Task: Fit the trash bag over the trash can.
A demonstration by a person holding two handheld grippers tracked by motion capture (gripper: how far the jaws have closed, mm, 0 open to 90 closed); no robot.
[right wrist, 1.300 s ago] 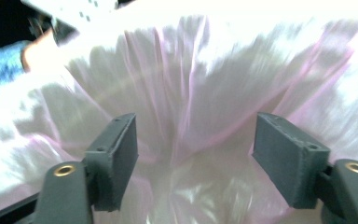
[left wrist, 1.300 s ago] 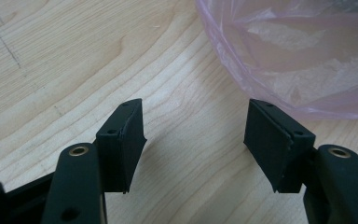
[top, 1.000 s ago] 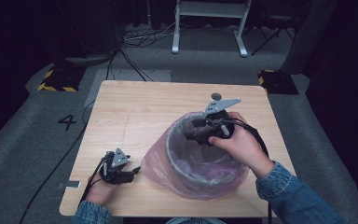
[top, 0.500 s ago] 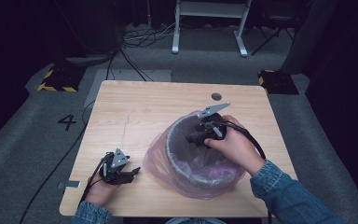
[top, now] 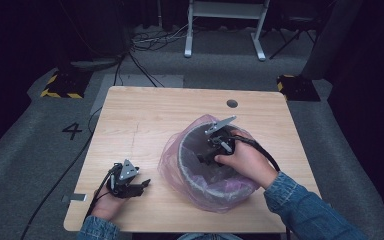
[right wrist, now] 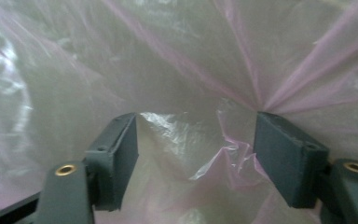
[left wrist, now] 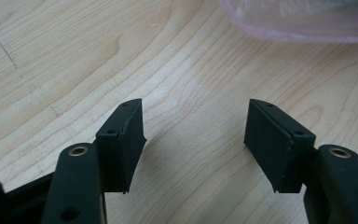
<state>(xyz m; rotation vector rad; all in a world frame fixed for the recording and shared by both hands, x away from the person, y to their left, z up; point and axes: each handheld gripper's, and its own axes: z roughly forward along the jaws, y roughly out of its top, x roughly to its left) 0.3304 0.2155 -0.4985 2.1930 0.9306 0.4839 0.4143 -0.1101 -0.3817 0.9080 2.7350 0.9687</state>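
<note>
With the right tool [right wrist: 196, 154] spread inside the pink liner bag [top: 175, 155] of the grey bin [top: 192, 172] at lower centre, jaws just opened over a loose fold, the film could be snagged and dragged off the rim while the released left tool [top: 142, 185] is kept idle on the surface [top: 145, 115].

Light wood table [top: 145, 120] on grey carpet [top: 25, 165]; round hole [top: 232, 103] in the far tabletop. Floor marked "4" [top: 72, 131]. Beyond: white frame legs [top: 225, 25], cables [top: 145, 45], hazard-striped bases [top: 60, 86]. Surroundings dark.
</note>
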